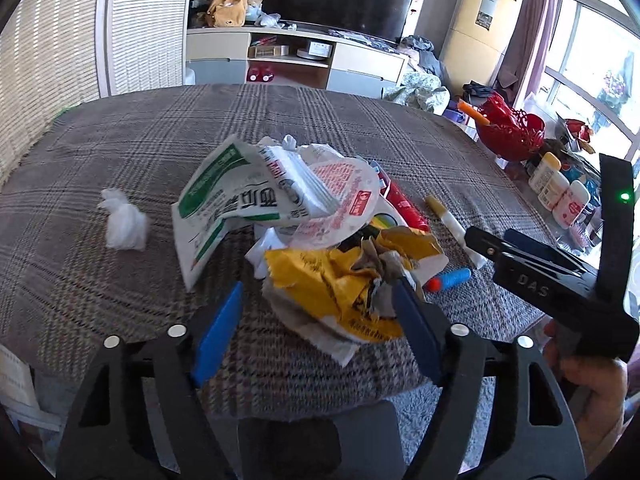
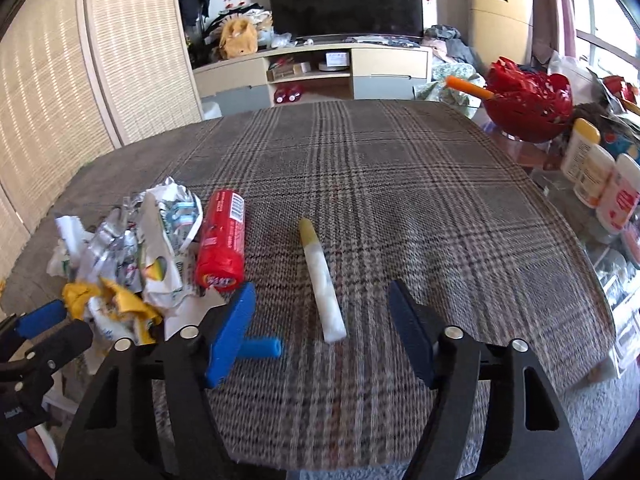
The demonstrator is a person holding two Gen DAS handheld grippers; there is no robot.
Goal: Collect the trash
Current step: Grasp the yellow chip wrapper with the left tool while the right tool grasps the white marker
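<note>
Trash pile (image 1: 320,232) heaped mid-tabletop (image 1: 120,140) for one-spot pickup. Left claw (image 1: 320,320) spread apart, straddling yellow wrapper (image 1: 340,276). Right claw (image 2: 320,328) apart too, lined up on stray tube (image 2: 322,280) beside the pile.

Home living room, as we read it: dark television (image 2: 345,0) on a low media cabinet (image 2: 312,68) with open shelves, woven folding screen (image 2: 80,60), window (image 1: 592,48) with curtain, and a plaid-covered table (image 2: 400,184) with toiletry bottles (image 2: 600,176) beyond its right edge.
</note>
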